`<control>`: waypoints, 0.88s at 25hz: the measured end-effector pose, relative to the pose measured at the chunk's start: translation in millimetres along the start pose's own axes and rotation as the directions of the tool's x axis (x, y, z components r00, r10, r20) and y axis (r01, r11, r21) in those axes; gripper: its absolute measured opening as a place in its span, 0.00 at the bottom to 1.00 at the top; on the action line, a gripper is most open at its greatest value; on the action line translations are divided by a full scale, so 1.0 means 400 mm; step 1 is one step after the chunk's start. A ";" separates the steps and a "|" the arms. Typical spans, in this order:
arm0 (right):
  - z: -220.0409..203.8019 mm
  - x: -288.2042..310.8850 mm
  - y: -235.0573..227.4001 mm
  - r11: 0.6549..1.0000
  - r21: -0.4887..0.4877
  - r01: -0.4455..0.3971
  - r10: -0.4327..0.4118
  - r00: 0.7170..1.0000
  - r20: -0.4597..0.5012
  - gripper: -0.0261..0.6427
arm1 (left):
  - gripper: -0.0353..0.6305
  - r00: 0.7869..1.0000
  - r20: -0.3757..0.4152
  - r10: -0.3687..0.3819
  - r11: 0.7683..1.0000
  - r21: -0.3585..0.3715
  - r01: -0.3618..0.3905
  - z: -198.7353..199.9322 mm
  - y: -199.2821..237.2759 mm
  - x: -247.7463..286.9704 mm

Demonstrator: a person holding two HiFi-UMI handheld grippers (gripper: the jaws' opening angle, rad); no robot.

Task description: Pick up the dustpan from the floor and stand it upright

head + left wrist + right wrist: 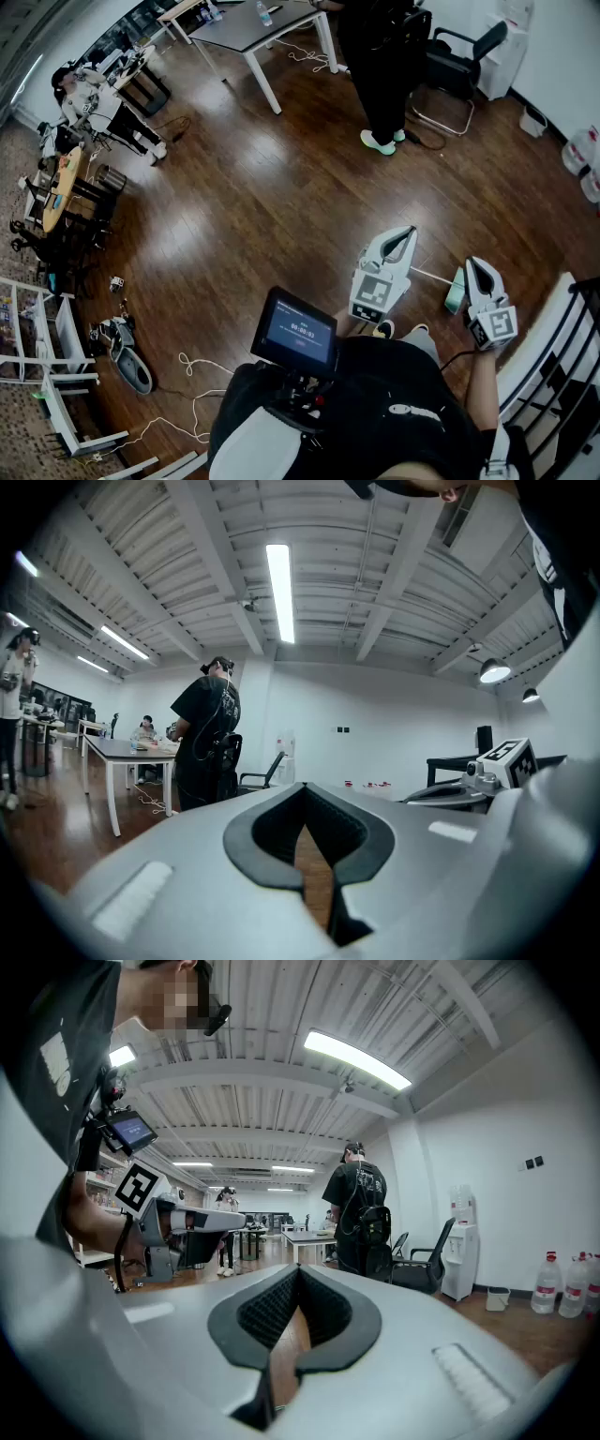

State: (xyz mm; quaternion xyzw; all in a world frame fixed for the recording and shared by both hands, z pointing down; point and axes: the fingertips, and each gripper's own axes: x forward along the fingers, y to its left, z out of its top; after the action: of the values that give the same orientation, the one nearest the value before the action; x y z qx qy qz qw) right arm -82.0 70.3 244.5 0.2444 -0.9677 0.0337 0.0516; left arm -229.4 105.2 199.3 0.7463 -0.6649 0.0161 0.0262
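The dustpan (456, 291) lies on the wooden floor, a pale green pan with a thin white handle (429, 276) pointing left. It shows only in the head view, between my two grippers and partly hidden by the right one. My left gripper (405, 234) is held level above the floor, left of the handle, shut with nothing in it (305, 794). My right gripper (477, 268) hovers just right of the pan, also shut and empty (298, 1274). Neither touches the dustpan. Each gripper view shows the other gripper to its side.
A person in black (382, 66) stands ahead beside an office chair (459, 52) and a table (258, 33). White cable (199, 367) loops on the floor at left. A white railing (548, 342) runs close on my right. Water bottles (583, 155) stand at far right.
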 end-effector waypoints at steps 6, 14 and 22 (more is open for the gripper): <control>-0.017 -0.025 -0.040 1.000 0.014 0.023 -0.022 0.999 -0.033 0.04 | 0.08 0.999 0.000 -0.047 0.997 -0.056 0.047 -0.015 -0.041 0.041; -0.050 0.016 -0.163 0.998 0.068 -0.008 0.013 0.998 -0.067 0.04 | 0.08 0.998 -0.065 -0.019 0.999 -0.037 0.016 -0.045 -0.051 0.159; -0.086 0.066 -0.319 0.990 0.084 -0.112 0.117 0.991 -0.062 0.04 | 0.08 0.988 -0.146 0.043 0.998 -0.048 -0.051 -0.110 -0.046 0.307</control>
State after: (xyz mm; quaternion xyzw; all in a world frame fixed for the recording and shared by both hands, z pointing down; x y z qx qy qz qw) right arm -41.5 -51.1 286.8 0.1891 -0.9757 0.0835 0.0719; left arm -196.3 -11.9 250.1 0.7263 -0.6789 0.0536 0.0933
